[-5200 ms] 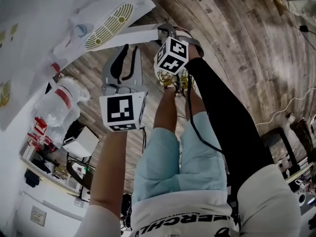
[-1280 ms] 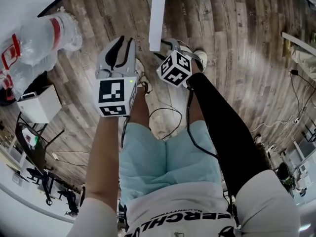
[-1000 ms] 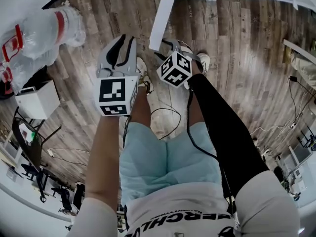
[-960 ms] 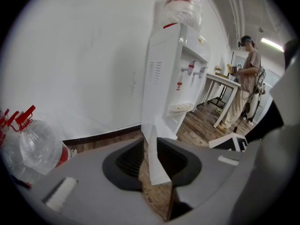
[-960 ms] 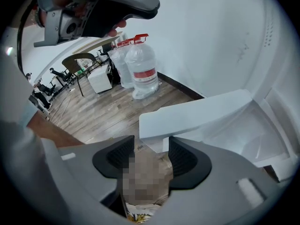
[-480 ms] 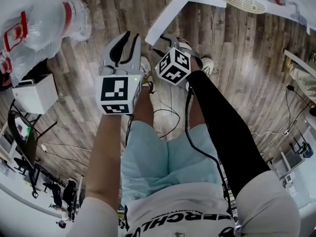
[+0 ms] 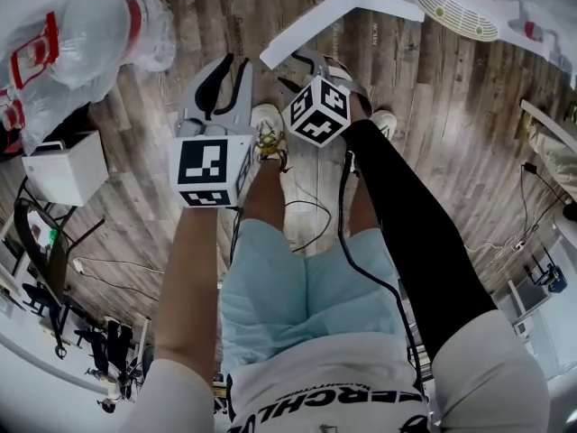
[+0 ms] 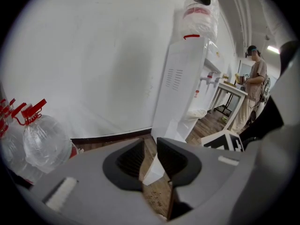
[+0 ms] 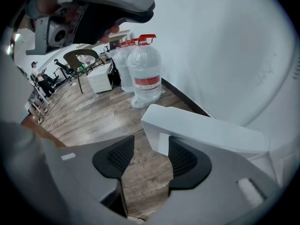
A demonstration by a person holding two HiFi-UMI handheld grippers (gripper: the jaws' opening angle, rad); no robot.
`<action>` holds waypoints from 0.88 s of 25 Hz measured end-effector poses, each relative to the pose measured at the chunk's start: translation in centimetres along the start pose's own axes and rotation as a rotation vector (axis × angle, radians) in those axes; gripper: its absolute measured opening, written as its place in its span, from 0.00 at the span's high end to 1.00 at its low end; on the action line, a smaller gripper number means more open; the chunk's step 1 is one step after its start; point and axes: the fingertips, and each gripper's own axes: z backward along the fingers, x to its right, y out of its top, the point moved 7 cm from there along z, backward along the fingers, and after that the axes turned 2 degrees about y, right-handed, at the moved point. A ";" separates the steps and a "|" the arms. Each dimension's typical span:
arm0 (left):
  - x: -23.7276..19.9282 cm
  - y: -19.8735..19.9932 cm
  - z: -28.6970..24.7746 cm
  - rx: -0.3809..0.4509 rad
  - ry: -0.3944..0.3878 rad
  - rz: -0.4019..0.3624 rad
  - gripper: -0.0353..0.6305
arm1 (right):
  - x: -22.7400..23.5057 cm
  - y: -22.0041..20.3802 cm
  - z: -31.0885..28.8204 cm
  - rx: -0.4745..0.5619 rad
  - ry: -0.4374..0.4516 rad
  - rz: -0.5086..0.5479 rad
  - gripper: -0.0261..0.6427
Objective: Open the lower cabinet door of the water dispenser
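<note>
The white water dispenser (image 8: 180,93) stands against the wall with a bottle on top. Its lower cabinet door (image 7: 334,21) is swung out over the wooden floor. In the head view my right gripper (image 7: 296,69) sits at the door's free end. In the right gripper view the door's corner (image 9: 161,125) stands between the open jaws of my right gripper (image 9: 151,142); I cannot tell whether it touches. My left gripper (image 7: 234,64) hangs open and empty to the left of the door. The door's edge (image 8: 153,170) shows beyond the narrow gap of my left gripper (image 8: 150,142).
Large water bottles (image 7: 81,43) lie at the upper left beside a white box (image 7: 63,165). A black cable (image 7: 302,210) runs over the floor by my feet. The dispenser's drip tray (image 7: 455,16) juts out at the top right. A person (image 8: 253,86) stands by a far table.
The head view has turned, so the dispenser and door have drifted right and the door edge now slants. Both grippers have edged up; the right one stays at the door's free end.
</note>
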 end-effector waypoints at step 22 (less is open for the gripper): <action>-2.7 0.8 -0.5 -0.012 -0.032 -0.025 0.80 | 0.5 1.5 -1.2 -0.035 -0.006 -0.038 0.65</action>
